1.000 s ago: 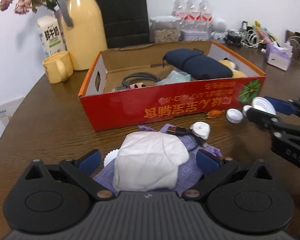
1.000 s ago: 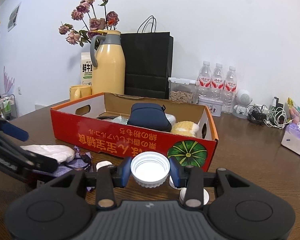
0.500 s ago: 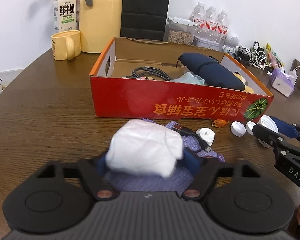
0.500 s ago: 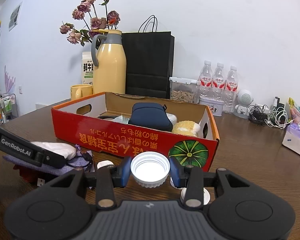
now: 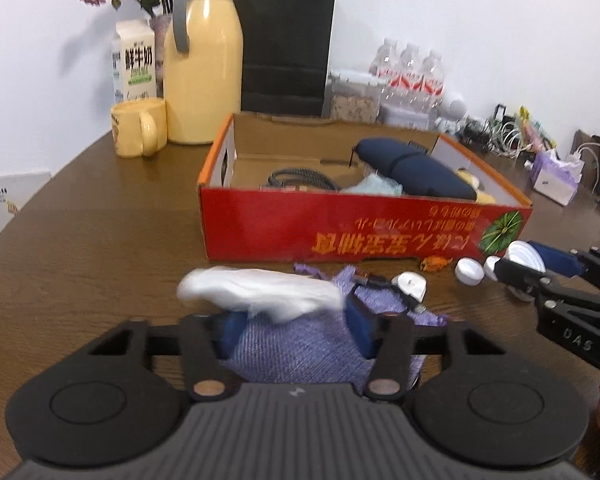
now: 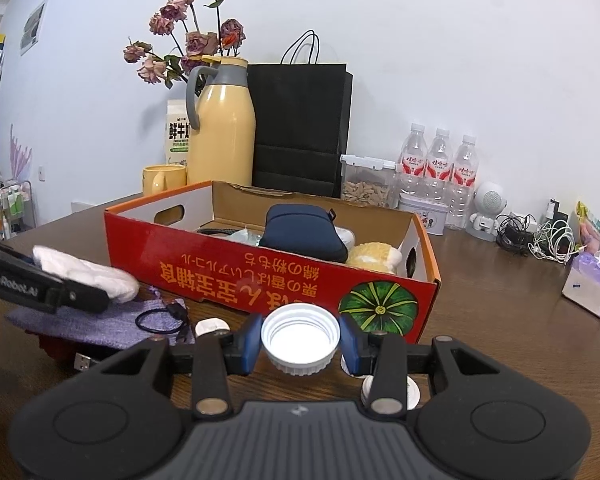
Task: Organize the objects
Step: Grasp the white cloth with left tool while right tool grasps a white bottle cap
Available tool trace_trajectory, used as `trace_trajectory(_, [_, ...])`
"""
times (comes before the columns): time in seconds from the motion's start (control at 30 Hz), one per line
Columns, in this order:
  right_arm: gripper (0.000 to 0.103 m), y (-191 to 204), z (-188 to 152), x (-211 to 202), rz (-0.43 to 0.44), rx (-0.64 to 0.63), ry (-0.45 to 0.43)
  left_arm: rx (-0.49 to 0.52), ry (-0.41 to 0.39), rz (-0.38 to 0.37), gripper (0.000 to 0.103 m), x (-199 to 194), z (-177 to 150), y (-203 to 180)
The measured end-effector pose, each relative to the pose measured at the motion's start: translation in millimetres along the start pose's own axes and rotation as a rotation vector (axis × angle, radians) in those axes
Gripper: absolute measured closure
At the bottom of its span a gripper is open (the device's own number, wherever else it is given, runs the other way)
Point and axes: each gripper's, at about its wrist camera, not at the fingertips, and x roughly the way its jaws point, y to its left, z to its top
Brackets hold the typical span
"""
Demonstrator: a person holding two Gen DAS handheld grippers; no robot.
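Note:
My left gripper [image 5: 296, 324] is shut on a purple cloth pouch [image 5: 300, 344] with a white crumpled paper towel [image 5: 260, 290] on top, lifted in front of the red cardboard box [image 5: 340, 224]. The pouch [image 6: 100, 320] and the towel [image 6: 88, 274] also show in the right wrist view. My right gripper [image 6: 300, 346] is shut on a white bottle cap [image 6: 300, 340], held just before the box [image 6: 260, 276]. A white charger with black cable [image 5: 410, 284] lies on the pouch's far end. The box holds a navy pouch [image 5: 412, 170], a coiled cable [image 5: 300, 178] and a yellow plush [image 6: 374, 256].
Loose white caps [image 5: 469, 272] and an orange scrap [image 5: 434, 263] lie by the box front. A yellow jug [image 5: 204, 68], mug [image 5: 138, 128], milk carton [image 5: 134, 62], black bag [image 5: 286, 44], water bottles [image 6: 440, 168] and a tissue pack [image 6: 590, 284] stand behind on the wooden table [image 5: 100, 240].
My left gripper closed on the purple pouch with the towel and lifted it; its view now looks lower and more level at the box. The right gripper kept still with the cap.

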Motion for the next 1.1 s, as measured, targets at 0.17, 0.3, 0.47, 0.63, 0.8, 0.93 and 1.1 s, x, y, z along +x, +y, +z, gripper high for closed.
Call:
trace_trajectory(0.17, [0.064,4.7,0.3,-1.5,0.002,-0.028,-0.005,0.017,0.002,0.0,0.045,-2.6,0.3,0.4])
trace_trajectory(0.3, [0.064,4.1,0.3,-1.4,-0.003,-0.022,-0.001,0.045,0.011,-0.023,0.018,-11.2,-4.5,-2.0])
trace_trajectory(0.47, [0.064,5.3,0.4,-0.4,-0.005,-0.024,0.003,0.077,-0.014,-0.038,0.016,-34.1,1.0,4.3])
trace_trajectory(0.63, [0.064,4.9,0.4,0.7,-0.007,-0.021,0.007,0.053,-0.08,-0.003,0.004,-43.5,12.5,18.7])
trace_trajectory(0.8, [0.064,5.2,0.3,0.6,-0.016,-0.021,0.009,0.015,0.017,-0.044,0.001,-0.1,21.3,37.1])
trace_trajectory(0.93, [0.064,4.9,0.3,2.2,-0.018,-0.021,0.018,-0.061,0.093,-0.08,0.002,35.5,17.1,54.5])
trace_trajectory(1.1, [0.064,5.9,0.3,4.0,-0.025,-0.026,0.03,-0.111,0.11,-0.151,0.01,48.8,10.1,64.5])
